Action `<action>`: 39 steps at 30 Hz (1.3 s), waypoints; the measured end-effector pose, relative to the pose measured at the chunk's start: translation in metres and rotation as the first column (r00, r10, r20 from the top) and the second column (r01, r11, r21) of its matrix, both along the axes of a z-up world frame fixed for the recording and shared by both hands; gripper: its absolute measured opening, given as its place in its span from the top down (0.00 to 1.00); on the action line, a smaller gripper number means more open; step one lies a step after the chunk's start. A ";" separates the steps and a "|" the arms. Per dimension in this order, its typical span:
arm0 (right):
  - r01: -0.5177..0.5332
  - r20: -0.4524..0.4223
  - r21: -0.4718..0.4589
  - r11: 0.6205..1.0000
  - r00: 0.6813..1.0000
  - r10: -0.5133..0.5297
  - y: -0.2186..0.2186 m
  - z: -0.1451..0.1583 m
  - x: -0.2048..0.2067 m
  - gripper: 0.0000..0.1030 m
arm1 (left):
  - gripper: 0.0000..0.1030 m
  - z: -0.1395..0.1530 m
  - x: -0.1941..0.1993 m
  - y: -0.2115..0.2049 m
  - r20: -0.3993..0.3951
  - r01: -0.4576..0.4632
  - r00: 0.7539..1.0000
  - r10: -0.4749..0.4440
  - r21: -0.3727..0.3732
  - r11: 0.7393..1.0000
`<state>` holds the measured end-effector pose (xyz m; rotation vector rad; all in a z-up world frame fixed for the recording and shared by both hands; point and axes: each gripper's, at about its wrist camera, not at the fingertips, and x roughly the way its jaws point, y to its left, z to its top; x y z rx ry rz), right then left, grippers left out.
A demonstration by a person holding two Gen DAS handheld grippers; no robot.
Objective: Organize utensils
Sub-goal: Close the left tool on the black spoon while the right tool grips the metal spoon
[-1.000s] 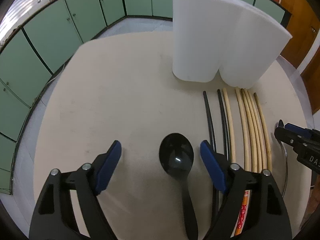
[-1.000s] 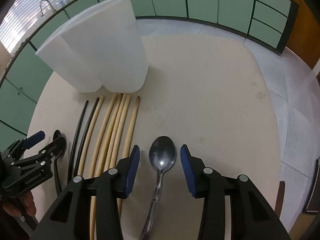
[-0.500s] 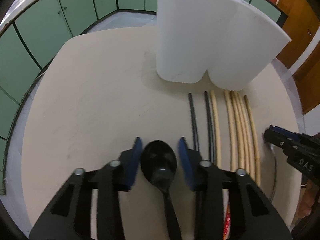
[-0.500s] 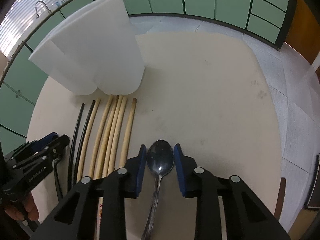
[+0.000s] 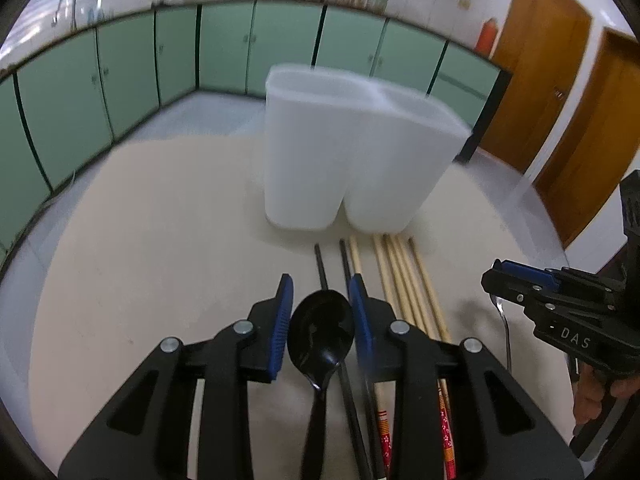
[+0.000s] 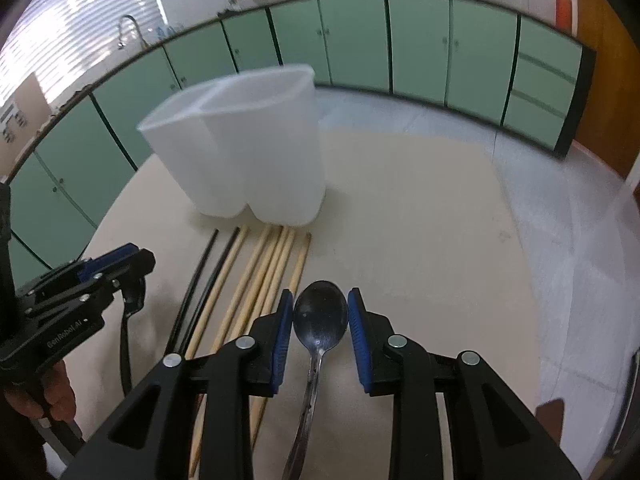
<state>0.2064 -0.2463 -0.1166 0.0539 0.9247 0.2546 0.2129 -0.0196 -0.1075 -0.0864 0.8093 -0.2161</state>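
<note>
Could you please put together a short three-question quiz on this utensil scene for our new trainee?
1. True or false: the left claw grips a black spoon by its bowl.
2. What does the right claw hold? A) a wooden chopstick B) a metal spoon C) nothing
3. Fill in: the chopsticks lie on the table with their tips pointing toward the white ______.

Key:
1. True; its blue pads sit against both sides of the bowl.
2. B; the pads close on the spoon's bowl.
3. Holder, a two-compartment container standing upright.
</note>
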 end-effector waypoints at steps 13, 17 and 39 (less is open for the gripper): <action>-0.004 0.092 0.008 1.000 0.996 0.003 0.001 0.011 -0.019 0.73 | 0.95 -0.018 -0.010 0.021 0.031 -0.030 0.999 0.032 -0.068 0.997; 0.004 0.047 -0.007 1.000 0.999 -0.004 0.000 0.003 -0.015 0.73 | 0.44 -0.019 -0.015 0.027 -0.009 -0.049 0.999 0.049 -0.016 0.999; 0.012 -0.058 0.011 1.000 0.998 -0.012 -0.006 -0.034 -0.007 0.73 | 0.35 -0.050 -0.008 0.025 -0.140 0.018 0.990 -0.008 0.069 0.997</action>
